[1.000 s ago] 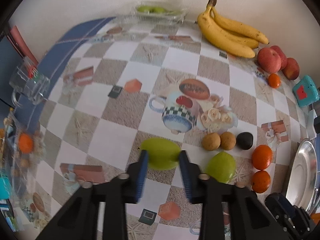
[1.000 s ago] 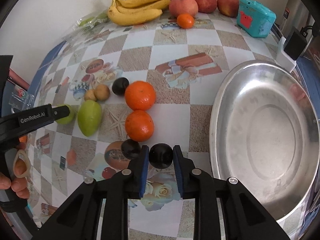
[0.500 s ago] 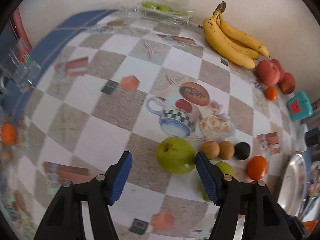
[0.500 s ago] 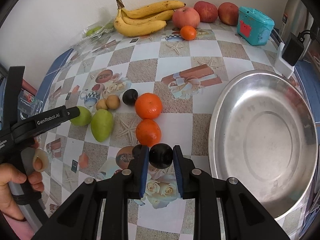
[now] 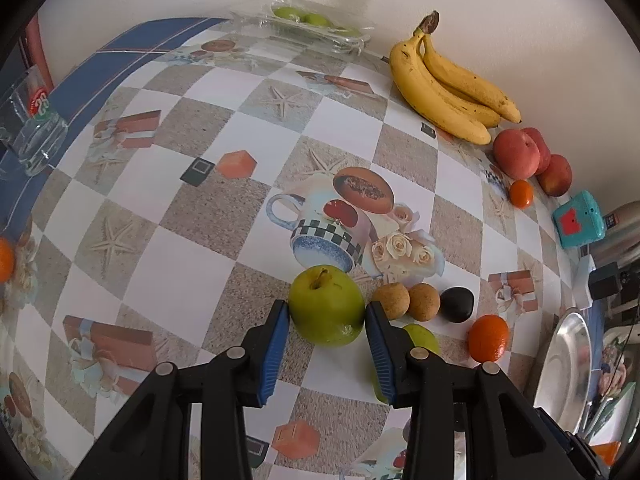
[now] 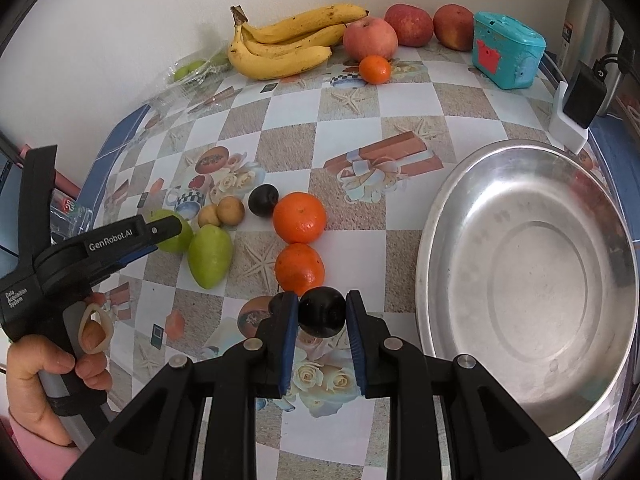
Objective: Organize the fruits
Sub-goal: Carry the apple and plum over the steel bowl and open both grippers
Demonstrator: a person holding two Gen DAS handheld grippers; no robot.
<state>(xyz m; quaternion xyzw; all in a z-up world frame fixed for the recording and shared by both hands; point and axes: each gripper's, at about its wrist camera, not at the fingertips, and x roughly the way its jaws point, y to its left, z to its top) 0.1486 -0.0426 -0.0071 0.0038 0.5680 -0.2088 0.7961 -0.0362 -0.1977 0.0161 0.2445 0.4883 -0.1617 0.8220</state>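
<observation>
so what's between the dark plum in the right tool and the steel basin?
Nothing. In the right wrist view only bare checked tablecloth separates the dark plum from the steel basin.

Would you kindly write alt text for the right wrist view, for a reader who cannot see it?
The right gripper clamps a dark plum above a patterned tablecloth, beside an empty steel bowl. Two oranges, green fruit and bananas lie beyond; the left gripper reaches a green apple.
</observation>
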